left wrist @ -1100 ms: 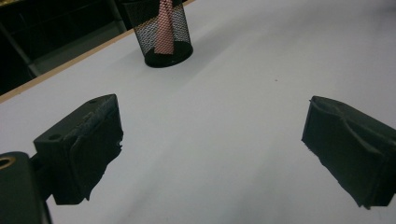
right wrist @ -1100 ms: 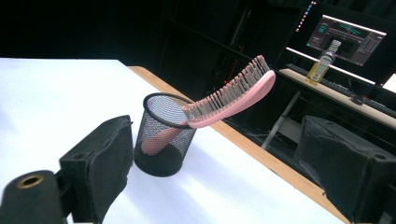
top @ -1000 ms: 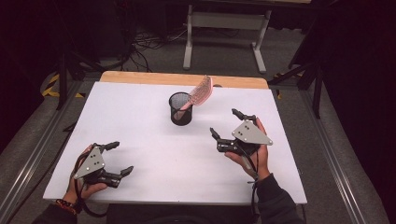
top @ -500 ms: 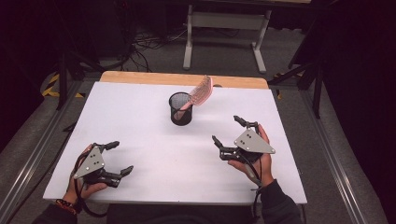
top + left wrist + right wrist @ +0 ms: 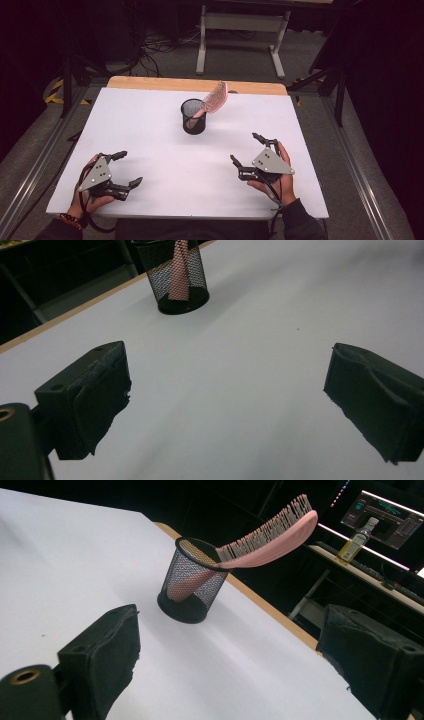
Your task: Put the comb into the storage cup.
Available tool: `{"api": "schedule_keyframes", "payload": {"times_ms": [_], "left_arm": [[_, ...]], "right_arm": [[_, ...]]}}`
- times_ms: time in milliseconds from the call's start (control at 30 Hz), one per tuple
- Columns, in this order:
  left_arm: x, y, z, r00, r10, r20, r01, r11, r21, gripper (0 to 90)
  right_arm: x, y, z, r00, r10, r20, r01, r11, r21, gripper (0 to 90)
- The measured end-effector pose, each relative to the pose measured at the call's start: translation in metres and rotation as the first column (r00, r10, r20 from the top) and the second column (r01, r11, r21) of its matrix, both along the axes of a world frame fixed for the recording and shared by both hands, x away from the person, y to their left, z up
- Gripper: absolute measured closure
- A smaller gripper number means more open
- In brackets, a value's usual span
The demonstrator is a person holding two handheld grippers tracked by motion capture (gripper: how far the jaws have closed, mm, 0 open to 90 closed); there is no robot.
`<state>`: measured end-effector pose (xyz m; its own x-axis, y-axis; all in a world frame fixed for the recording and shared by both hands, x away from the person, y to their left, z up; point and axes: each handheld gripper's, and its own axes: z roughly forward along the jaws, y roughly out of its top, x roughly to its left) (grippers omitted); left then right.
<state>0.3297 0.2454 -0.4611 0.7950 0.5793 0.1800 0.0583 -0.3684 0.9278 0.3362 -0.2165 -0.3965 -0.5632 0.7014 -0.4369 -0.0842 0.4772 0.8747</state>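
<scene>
Two hand-held grippers are seen from the high view resting low over a white rectangular table top [image 5: 165, 150] with a pale wooden strip along its far edge. The left gripper [image 5: 125, 169] is held near the front left corner, its jaws spread wide apart with nothing between them. The right gripper [image 5: 248, 148] is held toward the front right, its jaws likewise spread apart and empty. Each gripper carries a grey three-cornered plate on top, and a sleeve is visible at each wrist. A black wire-mesh cylindrical cup [image 5: 193, 116] stands upright on the far middle of the table, well apart from both grippers. A pink plastic hairbrush [image 5: 214, 98] is stood in the cup handle-down, leaning to the right so that its bristled head rises over the rim. From the left gripper view, the mesh cup [image 5: 174, 277] is cut off at the top edge and the pink handle [image 5: 179, 271] is seen through the mesh, but the bristled head is not. From the right gripper view, the whole brush [image 5: 265, 535] is shown, bristles facing up, above the cup [image 5: 191, 582]; a lit computer screen [image 5: 392, 517] and a small clear bottle with yellow liquid [image 5: 354, 542] are visible on a dark bench beyond the table.
</scene>
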Motion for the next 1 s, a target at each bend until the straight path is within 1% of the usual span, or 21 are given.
{"api": "schedule_keyframes", "payload": {"times_ms": [100, 167, 233, 300, 367, 400, 467, 667, 733, 833, 933, 1000], "left_arm": [[0.0, 0.0, 0.0, 1.0, -0.001, -0.002, 0.001, 1.0, 0.0, 5.4], [0.0, 0.0, 0.0, 1.0, -0.001, -0.001, 0.001, 1.0, 0.0, 5.4], [0.0, 0.001, 0.0, 1.0, 0.0, 0.0, 0.0, 1.0, 0.0, 5.4], [0.0, 0.001, 0.0, 1.0, 0.0, 0.0, 0.0, 1.0, 0.001, 5.5], [0.0, 0.0, 0.0, 1.0, -0.001, -0.002, 0.001, 1.0, 0.0, 5.5], [0.0, 0.0, 0.0, 1.0, -0.001, -0.003, 0.001, 1.0, 0.0, 5.5], [0.0, 0.0, 0.0, 1.0, -0.002, -0.003, 0.002, 1.0, -0.003, 5.5], [0.0, -0.001, -0.001, 1.0, -0.001, -0.005, 0.001, 1.0, -0.002, 5.6], [0.0, -0.001, -0.001, 1.0, 0.0, -0.004, 0.0, 1.0, -0.001, 5.6], [0.0, 0.0, 0.0, 1.0, 0.001, -0.003, -0.002, 1.0, -0.001, 5.8], [-0.001, 0.0, 0.0, 1.0, 0.004, 0.006, -0.004, 1.0, -0.002, 6.0], [0.0, 0.0, 0.0, 1.0, 0.004, 0.005, -0.004, 1.0, -0.003, 6.1]], "right_arm": [[-0.002, -0.004, -0.005, 0.9999, 0.001, -0.015, -0.001, 1.0, 0.009, 9.2], [-0.003, -0.006, -0.007, 0.9998, -0.008, -0.017, 0.008, 1.0, 0.0, 8.9], [-0.005, -0.009, -0.01, 0.9998, -0.003, -0.02, 0.003, 1.0, 0.001, 8.8], [-0.007, -0.011, -0.013, 0.9995, -0.03, -0.007, 0.03, 0.999, -0.013, 9.6], [-0.01, -0.015, -0.016, 0.9996, -0.03, 0.001, 0.03, 1.0, 0.001, 10.1], [-0.01, -0.016, -0.018, 0.9996, -0.029, -0.003, 0.029, 1.0, 0.003, 10.0], [-0.011, -0.019, -0.021, 0.9992, -0.036, -0.016, 0.035, 0.999, -0.01, 9.6], [-0.013, -0.031, -0.033, 0.996, -0.056, -0.069, 0.055, 0.998, -0.021, 8.1], [-0.015, -0.036, -0.037, 0.9948, -0.067, -0.077, 0.066, 0.998, -0.014, 7.9], [-0.017, -0.042, -0.04, 0.9927, -0.099, -0.07, 0.097, 0.995, -0.022, 8.0], [-0.018, -0.049, -0.044, 0.9897, -0.115, -0.086, 0.115, 0.993, 0.004, 8.2], [-0.019, -0.053, -0.049, 0.9874, -0.126, -0.096, 0.126, 0.992, -0.002, 8.0]]}}
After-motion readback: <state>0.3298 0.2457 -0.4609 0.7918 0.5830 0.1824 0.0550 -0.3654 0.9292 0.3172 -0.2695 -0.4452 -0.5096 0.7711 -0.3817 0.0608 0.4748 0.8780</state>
